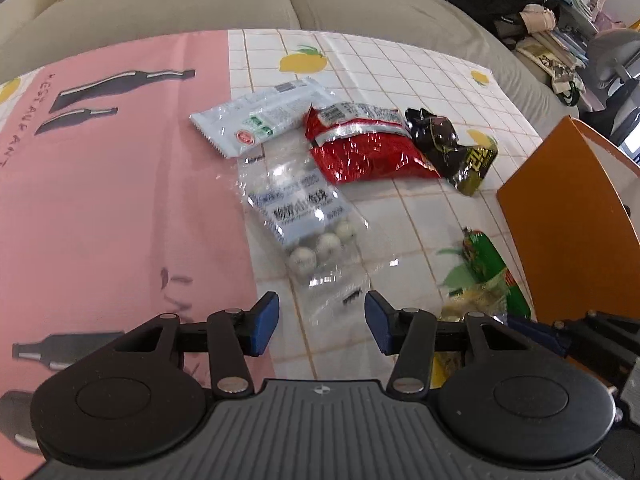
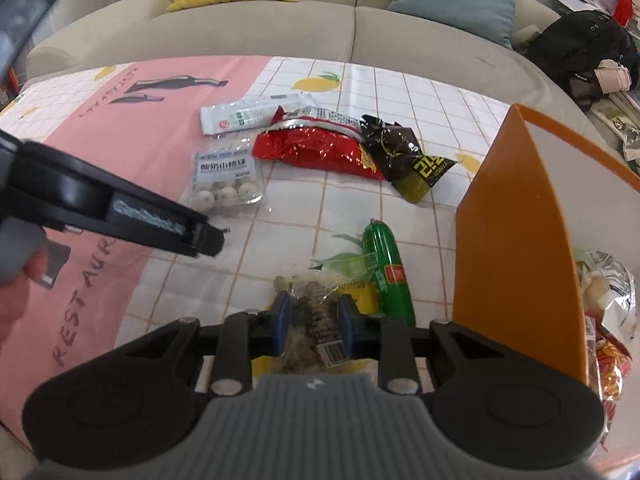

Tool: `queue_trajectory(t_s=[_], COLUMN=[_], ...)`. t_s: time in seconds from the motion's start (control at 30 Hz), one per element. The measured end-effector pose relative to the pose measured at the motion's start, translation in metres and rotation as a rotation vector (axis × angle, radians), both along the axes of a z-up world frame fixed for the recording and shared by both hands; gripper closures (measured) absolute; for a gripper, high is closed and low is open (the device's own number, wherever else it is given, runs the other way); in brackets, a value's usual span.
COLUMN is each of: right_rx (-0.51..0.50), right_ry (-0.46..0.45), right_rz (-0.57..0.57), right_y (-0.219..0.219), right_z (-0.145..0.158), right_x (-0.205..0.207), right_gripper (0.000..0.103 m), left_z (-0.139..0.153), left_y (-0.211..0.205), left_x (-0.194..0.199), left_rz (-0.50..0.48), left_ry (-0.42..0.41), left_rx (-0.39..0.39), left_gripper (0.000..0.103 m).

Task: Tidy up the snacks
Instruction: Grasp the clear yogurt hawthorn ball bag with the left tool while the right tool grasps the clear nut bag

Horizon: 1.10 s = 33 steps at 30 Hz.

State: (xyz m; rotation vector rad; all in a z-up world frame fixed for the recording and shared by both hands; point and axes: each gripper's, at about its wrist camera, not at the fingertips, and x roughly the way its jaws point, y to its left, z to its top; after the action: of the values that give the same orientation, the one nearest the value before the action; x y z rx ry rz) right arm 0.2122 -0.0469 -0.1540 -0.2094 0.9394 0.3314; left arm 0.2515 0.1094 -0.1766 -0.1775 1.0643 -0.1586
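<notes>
My right gripper (image 2: 314, 320) is shut on the clear, brown-filled end of a green-and-yellow snack packet (image 2: 390, 276), which lies on the tablecloth beside the orange box (image 2: 516, 240). My left gripper (image 1: 322, 320) is open and hangs just over the near edge of a clear bag of white balls (image 1: 308, 220); its pads do not press on the bag. Farther back lie a white packet (image 1: 260, 116), a red foil bag (image 1: 364, 148) and a black packet (image 1: 448, 140). In the right wrist view the left gripper (image 2: 208, 240) reaches in from the left, near the clear bag (image 2: 224, 184).
The orange box holds several snack bags (image 2: 608, 288) at the right edge. A pink and white-checked cloth (image 1: 120, 200) covers the table. A grey sofa (image 2: 352, 28) with yellow and blue cushions stands behind it. A person's hand (image 2: 16, 280) holds the left gripper.
</notes>
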Motion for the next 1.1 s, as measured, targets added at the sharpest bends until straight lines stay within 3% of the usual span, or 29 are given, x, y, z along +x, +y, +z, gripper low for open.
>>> queue_trajectory(t_s=[0.03, 0.13, 0.33, 0.43, 0.57, 0.73, 0.8, 0.93, 1.0, 1.03, 1.07, 1.1], right_rx=[0.007, 0.011, 0.010, 0.013, 0.021, 0.027, 0.031, 0.029, 0.024, 0.023, 0.024, 0.026], right_ry=[-0.001, -0.004, -0.006, -0.005, 0.000, 0.007, 0.011, 0.013, 0.008, 0.005, 0.002, 0.001], right_rz=[0.002, 0.002, 0.000, -0.003, -0.009, -0.010, -0.011, -0.010, -0.008, -0.008, -0.010, -0.013], right_y=[0.000, 0.000, 0.000, -0.001, -0.002, -0.002, -0.002, -0.001, 0.000, 0.000, 0.000, 0.000], right_z=[0.000, -0.002, -0.004, -0.003, -0.003, -0.002, -0.002, -0.002, -0.002, -0.002, -0.002, -0.001], right_x=[0.000, 0.000, 0.000, 0.000, -0.001, -0.003, -0.004, -0.005, -0.007, -0.007, -0.008, -0.008], right_gripper=[0.079, 0.078, 0.073, 0.073, 0.073, 0.073, 0.073, 0.072, 0.072, 0.072, 0.065, 0.057], left_z=[0.000, 0.000, 0.000, 0.001, 0.004, 0.011, 0.012, 0.014, 0.019, 0.022, 0.024, 0.026], left_y=[0.000, 0.000, 0.009, 0.018, 0.029, 0.038, 0.043, 0.056, 0.059, 0.060, 0.060, 0.061], left_x=[0.001, 0.004, 0.002, -0.005, -0.016, -0.029, -0.033, -0.039, -0.042, -0.044, -0.045, -0.047], left_rz=[0.005, 0.008, 0.024, 0.029, -0.024, -0.142, -0.145, -0.057, -0.025, 0.000, 0.023, 0.051], left_ry=[-0.005, -0.009, 0.052, 0.097, 0.165, 0.278, 0.300, 0.290, 0.254, 0.231, 0.209, 0.182], left_rx=[-0.006, 0.000, -0.050, -0.085, -0.065, 0.047, 0.087, 0.118, 0.099, 0.072, 0.049, 0.030], left_gripper=[0.049, 0.072, 0.093, 0.095, 0.096, 0.095, 0.095, 0.078, 0.056, 0.038, 0.028, 0.026])
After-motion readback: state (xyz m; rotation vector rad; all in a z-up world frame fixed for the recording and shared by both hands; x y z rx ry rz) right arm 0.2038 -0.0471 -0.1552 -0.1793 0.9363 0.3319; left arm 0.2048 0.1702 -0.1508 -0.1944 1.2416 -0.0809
